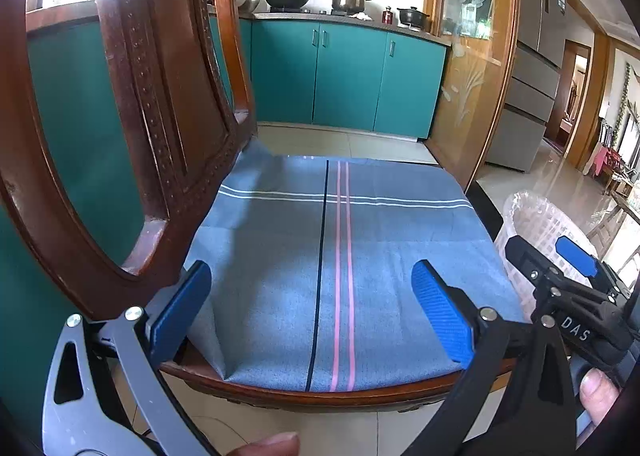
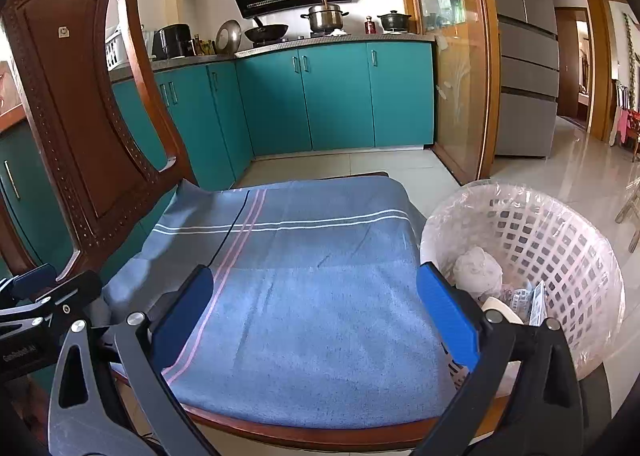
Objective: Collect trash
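Waste basket (image 2: 560, 256), white lattice plastic with a clear liner, stands upright on the tiled floor (image 2: 560, 176) just beside the chair's right edge, mouth upward; crumpled paper (image 2: 478, 270) and wrappers lie inside. Left gripper (image 1: 312, 308) and right gripper (image 2: 316, 308) are level over the blue striped cushion (image 2: 312, 296), jaws spread wide and empty, pointing toward teal kitchen cabinets (image 2: 340, 96). The carved wooden chair back (image 2: 72, 116) rises at left.
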Tool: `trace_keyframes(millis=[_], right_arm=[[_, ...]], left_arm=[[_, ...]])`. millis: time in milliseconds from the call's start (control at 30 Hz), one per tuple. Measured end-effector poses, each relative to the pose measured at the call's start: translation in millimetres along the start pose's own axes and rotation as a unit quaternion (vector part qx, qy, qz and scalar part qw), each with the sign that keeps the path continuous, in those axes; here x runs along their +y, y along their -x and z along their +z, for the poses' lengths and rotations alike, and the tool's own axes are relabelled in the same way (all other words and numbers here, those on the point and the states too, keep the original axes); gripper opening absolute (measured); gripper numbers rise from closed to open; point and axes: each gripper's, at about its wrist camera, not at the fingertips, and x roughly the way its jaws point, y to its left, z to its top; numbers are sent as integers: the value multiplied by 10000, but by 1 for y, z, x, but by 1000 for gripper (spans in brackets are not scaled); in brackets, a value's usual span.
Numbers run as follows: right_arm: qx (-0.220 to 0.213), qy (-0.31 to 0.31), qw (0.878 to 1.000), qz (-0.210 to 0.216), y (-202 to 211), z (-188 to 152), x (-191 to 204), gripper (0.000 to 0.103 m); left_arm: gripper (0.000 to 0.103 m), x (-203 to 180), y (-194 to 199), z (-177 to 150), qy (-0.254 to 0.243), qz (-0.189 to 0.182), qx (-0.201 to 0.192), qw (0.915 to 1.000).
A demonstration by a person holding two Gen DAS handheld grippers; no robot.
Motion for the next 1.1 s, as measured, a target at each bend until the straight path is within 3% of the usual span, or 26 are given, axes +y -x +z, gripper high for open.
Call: trace_keyframes(millis=[1100], right_arm=[[19,18,10000,-51,0,-4,-7,99]], left_arm=[[100,-10,0,-2,-190,-37,-6,9998]])
